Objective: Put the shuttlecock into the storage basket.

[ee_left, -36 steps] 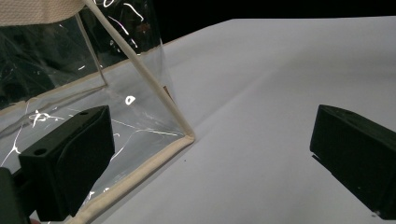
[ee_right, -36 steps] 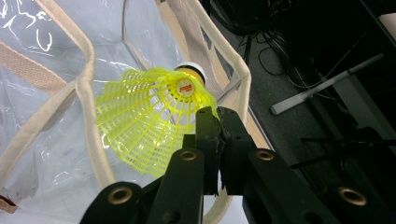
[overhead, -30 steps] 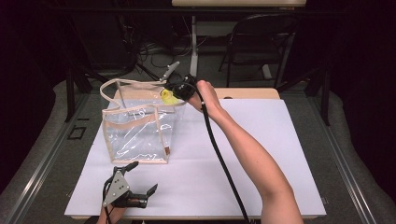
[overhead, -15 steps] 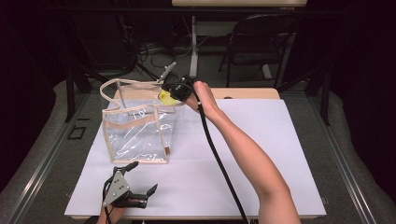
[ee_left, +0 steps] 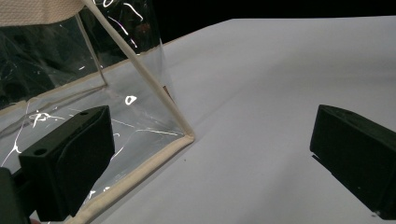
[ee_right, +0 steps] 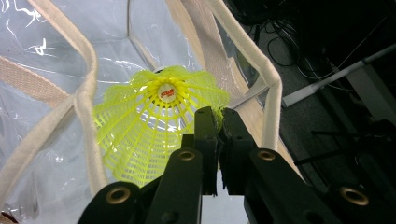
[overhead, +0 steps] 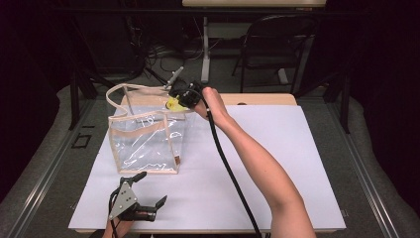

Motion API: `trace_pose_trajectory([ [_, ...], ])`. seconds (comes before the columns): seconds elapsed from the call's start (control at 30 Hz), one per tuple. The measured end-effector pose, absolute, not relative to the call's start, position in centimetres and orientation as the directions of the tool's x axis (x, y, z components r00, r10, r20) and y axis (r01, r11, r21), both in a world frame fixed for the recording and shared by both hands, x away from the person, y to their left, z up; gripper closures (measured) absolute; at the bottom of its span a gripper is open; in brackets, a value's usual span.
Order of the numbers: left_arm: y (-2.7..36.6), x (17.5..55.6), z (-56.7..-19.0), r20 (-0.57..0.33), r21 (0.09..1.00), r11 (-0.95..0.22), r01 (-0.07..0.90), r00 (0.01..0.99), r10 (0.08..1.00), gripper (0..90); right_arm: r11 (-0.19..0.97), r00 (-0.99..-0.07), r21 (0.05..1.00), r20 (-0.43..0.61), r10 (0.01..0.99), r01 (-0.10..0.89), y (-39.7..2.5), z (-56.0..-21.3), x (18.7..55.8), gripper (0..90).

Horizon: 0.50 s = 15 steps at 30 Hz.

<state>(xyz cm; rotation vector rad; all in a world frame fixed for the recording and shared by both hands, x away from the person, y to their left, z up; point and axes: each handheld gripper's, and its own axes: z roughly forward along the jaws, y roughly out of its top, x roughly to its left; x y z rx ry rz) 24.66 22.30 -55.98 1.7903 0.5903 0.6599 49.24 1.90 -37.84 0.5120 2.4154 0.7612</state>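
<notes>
A yellow plastic shuttlecock hangs over the open mouth of a clear bag with beige trim and handles. My right gripper is shut on the edge of its skirt. In the right gripper view the shuttlecock points cork-down into the bag, with my right gripper pinching its rim and a beige handle beside it. My left gripper rests open near the table's front edge, just in front of the bag. In the left gripper view my left gripper is spread wide by the bag's lower corner.
The bag stands on a white table sheet with bare room to its right. The right gripper's black cable trails along the forearm. A chair and a desk leg stand on the dark floor beyond the far edge.
My right gripper has moved slightly left and down with the shuttlecock, deeper over the bag's mouth. The left gripper has stayed where it was.
</notes>
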Motion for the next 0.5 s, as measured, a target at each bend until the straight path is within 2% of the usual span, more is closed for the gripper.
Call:
trace_pose_trajectory([
  [0.33, 22.29, 24.65, -55.98, 0.148, 0.955, -0.288, 0.074, 0.723, 0.675, 0.0, 0.782, -0.784, 0.595, -0.391, 0.482, 0.184, 2.52, -38.27, 49.35, 86.8],
  [0.5, 22.34, 24.65, -55.96, 0.150, 0.954, -0.290, 0.073, 0.722, 0.675, 0.0, 0.781, -0.785, 0.594, -0.384, 0.486, 0.192, 2.66, -38.42, 49.39, 78.2],
])
